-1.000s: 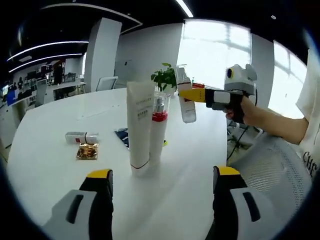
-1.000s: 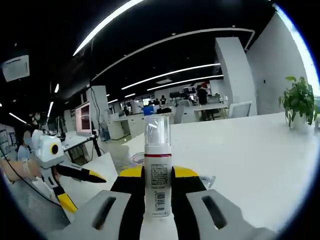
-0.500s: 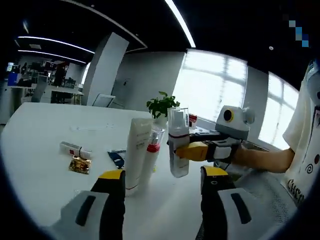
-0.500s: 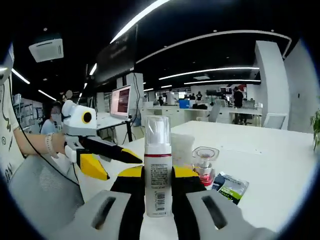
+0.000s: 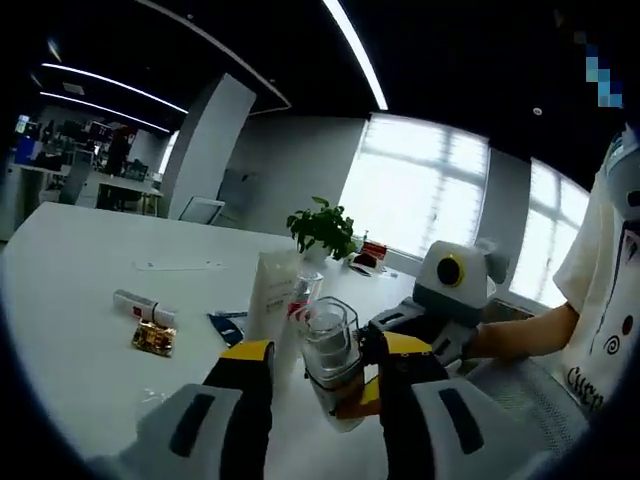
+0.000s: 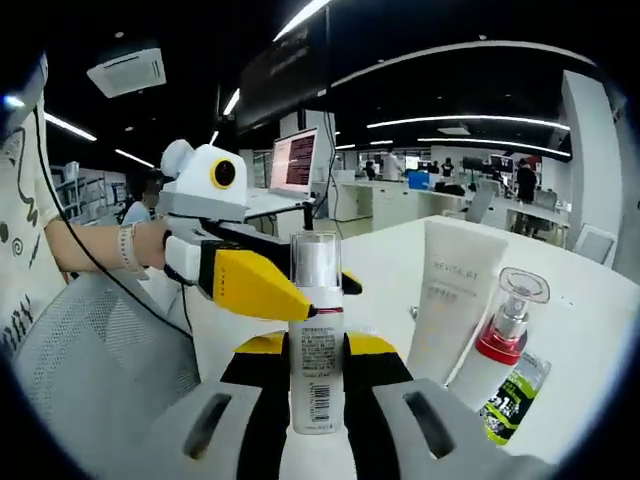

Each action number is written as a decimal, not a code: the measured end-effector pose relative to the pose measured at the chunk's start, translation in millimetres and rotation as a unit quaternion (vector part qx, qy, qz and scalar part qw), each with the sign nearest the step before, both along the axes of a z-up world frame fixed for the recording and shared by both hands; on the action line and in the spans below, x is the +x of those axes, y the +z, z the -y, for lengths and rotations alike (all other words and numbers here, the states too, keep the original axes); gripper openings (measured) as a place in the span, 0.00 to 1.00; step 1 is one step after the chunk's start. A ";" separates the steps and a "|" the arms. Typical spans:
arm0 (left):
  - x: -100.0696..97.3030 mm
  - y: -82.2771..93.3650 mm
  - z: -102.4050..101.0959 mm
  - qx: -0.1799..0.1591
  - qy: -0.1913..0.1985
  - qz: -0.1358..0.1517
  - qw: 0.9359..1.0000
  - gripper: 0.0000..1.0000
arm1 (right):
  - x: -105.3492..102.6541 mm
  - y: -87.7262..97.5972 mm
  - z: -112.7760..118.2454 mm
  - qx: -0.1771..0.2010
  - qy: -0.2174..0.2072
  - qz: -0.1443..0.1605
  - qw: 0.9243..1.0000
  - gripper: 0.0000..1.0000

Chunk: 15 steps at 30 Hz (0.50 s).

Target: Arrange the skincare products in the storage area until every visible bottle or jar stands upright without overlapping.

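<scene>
A white bottle (image 6: 316,360) with a clear cap and a red band stands upright in my right gripper (image 6: 316,345), which is shut on its lower body. In the left gripper view the same bottle (image 5: 328,350) sits between my left gripper's (image 5: 325,352) own jaws, which flank it with small gaps. The right gripper (image 5: 345,395) reaches in from the right. In the right gripper view the left gripper (image 6: 332,297) comes from the left, one yellow finger (image 6: 255,285) in front of the bottle's neck. A white tube (image 5: 272,290) and a red-collared pump bottle (image 5: 305,295) stand upright side by side on the table.
On the white table (image 5: 80,260) lie a small white tube (image 5: 140,305), a gold sachet (image 5: 152,337) and a dark sachet (image 5: 228,325). A green sachet (image 6: 515,400) lies by the pump bottle (image 6: 505,335). A potted plant (image 5: 320,228) stands far back. A mesh chair (image 6: 90,350) is beside the table.
The right gripper has carried the bottle in between the left gripper's jaws. Those jaws have narrowed around it. Both cameras have swung toward each other.
</scene>
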<state>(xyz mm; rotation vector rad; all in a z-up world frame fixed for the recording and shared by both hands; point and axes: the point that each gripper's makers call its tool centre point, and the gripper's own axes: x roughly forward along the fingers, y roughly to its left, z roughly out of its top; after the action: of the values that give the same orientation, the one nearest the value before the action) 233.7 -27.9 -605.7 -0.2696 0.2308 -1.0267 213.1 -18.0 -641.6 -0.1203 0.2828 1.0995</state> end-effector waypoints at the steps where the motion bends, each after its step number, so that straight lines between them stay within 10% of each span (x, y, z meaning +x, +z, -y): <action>1: 0.6 1.1 -0.5 -0.003 0.001 0.000 1.000 0.32 | -2.9 0.1 -0.9 0.009 0.006 -0.013 1.000 0.18; 15: -13.7 13.0 11.1 -0.046 -0.049 -0.011 0.998 0.22 | -23.9 11.3 -5.7 0.110 0.075 -0.144 0.981 0.18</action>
<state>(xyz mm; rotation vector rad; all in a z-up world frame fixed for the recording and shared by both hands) 220.1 -39.1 -592.7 -0.3554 0.2189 -1.1328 189.2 -12.3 -630.3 0.2205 0.4130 1.2917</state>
